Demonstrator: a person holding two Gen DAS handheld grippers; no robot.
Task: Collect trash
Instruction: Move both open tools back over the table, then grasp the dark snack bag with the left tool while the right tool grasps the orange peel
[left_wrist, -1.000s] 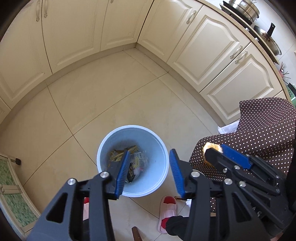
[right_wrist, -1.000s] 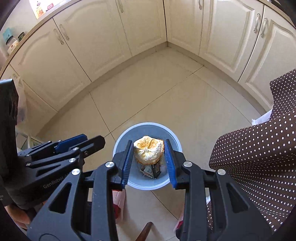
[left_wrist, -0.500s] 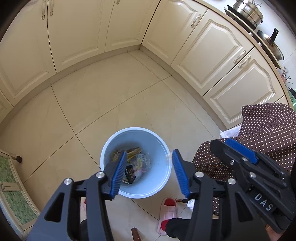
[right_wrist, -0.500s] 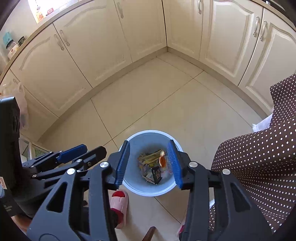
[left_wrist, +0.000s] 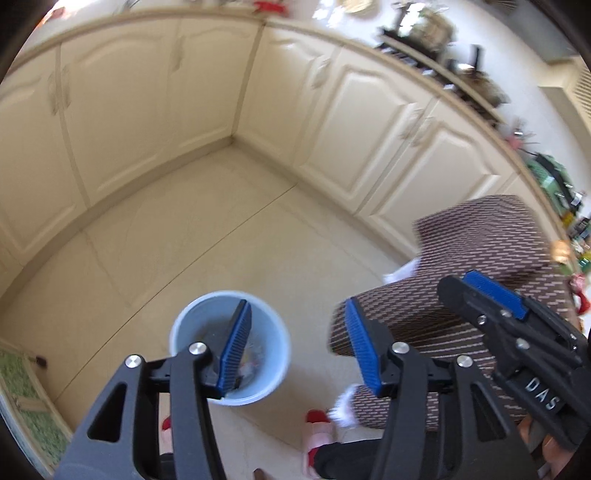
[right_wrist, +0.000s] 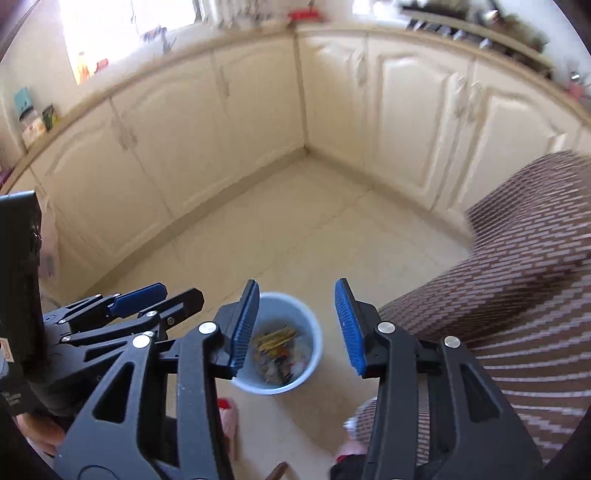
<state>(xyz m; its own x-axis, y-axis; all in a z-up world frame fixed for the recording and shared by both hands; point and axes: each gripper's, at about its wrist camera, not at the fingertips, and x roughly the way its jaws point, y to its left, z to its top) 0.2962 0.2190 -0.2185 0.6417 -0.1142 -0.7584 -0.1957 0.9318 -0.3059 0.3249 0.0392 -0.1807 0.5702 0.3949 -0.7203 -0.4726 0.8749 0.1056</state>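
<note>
A light blue trash bin (right_wrist: 313, 334) stands on the tiled floor with wrappers and scraps (right_wrist: 275, 341) inside; it also shows in the left wrist view (left_wrist: 273, 332). My right gripper (right_wrist: 295, 325) is open and empty, high above the bin. My left gripper (left_wrist: 297, 347) is open and empty, above the bin's right edge. The right gripper also shows at the right of the left wrist view (left_wrist: 491, 291), and the left gripper at the left of the right wrist view (right_wrist: 162, 295). Both views are motion-blurred.
Cream kitchen cabinets (left_wrist: 369, 122) wrap the corner behind the floor. A table with a brown dotted cloth (right_wrist: 524, 273) juts in at the right. Red-and-pink slippers (left_wrist: 317, 432) are below the grippers. A green mat (left_wrist: 22, 398) lies at far left.
One second ago my right gripper held a yellowish food scrap over the bin. It opened and the scrap dropped in. Both grippers have since lifted and tilted up, so the bin looks smaller.
</note>
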